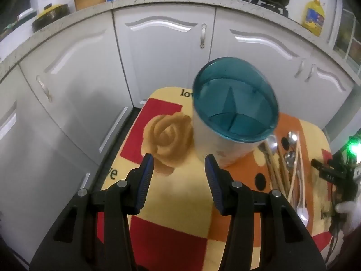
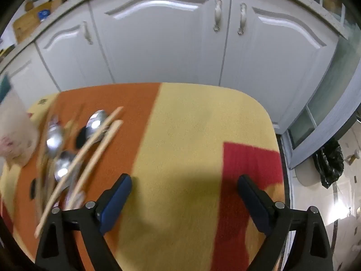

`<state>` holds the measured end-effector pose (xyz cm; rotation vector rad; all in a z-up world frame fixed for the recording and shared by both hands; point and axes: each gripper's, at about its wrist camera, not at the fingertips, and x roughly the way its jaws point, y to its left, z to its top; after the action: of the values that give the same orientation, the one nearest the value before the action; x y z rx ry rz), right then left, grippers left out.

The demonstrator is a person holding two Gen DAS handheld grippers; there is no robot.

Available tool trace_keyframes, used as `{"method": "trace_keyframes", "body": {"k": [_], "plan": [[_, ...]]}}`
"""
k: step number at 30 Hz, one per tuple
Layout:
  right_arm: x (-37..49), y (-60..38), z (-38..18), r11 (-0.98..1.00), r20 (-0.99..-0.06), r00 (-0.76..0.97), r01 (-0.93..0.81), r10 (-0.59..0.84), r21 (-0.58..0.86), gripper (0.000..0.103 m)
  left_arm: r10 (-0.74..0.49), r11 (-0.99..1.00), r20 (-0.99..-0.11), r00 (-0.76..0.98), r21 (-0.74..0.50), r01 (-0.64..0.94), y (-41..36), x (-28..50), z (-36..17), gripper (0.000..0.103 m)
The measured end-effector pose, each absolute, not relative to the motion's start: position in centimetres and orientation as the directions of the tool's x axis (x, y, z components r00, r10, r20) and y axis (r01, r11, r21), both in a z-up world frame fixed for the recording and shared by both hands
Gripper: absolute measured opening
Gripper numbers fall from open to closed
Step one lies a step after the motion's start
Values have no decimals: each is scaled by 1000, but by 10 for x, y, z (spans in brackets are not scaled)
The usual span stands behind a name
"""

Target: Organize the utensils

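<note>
A white utensil holder (image 1: 227, 140) with a teal divided insert (image 1: 234, 103) stands on the patterned cloth of a small table (image 1: 171, 205); its compartments look empty. A pile of metal spoons (image 1: 291, 155) and wooden chopsticks (image 1: 295, 169) lies to its right. My left gripper (image 1: 179, 164) is open and empty, just in front of the holder. In the right wrist view the spoons (image 2: 96, 123) and chopsticks (image 2: 90, 155) lie left of my open, empty right gripper (image 2: 185, 180). The holder's blurred side (image 2: 15, 131) shows at far left. The right gripper also shows in the left wrist view (image 1: 327, 171).
A raised rose shape (image 1: 169, 137) sits on the cloth left of the holder. White cabinet doors (image 2: 162, 40) stand close behind the table. A counter with pots and a yellow bottle (image 1: 313, 17) is above. A black rubbish bag (image 2: 329, 162) sits on the floor at right.
</note>
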<state>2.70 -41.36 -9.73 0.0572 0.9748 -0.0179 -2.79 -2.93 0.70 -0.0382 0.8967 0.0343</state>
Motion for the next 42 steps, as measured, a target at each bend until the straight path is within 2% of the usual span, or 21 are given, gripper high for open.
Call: {"method": "trace_keyframes", "body": {"k": [7, 19, 42], "plan": [[-31, -385, -38, 993, -767, 639, 37, 66, 116, 94, -31, 999, -764, 645, -32, 10, -56, -34, 22, 46], [-87, -322, 45, 994, -655, 753, 4, 67, 107, 94, -92, 995, -713, 695, -41, 90, -93, -62, 47, 46], [-106, -301, 76, 998, -616, 787, 27, 10, 50, 94, -138, 989, -672, 728, -62, 131, -108, -82, 78, 46]]}}
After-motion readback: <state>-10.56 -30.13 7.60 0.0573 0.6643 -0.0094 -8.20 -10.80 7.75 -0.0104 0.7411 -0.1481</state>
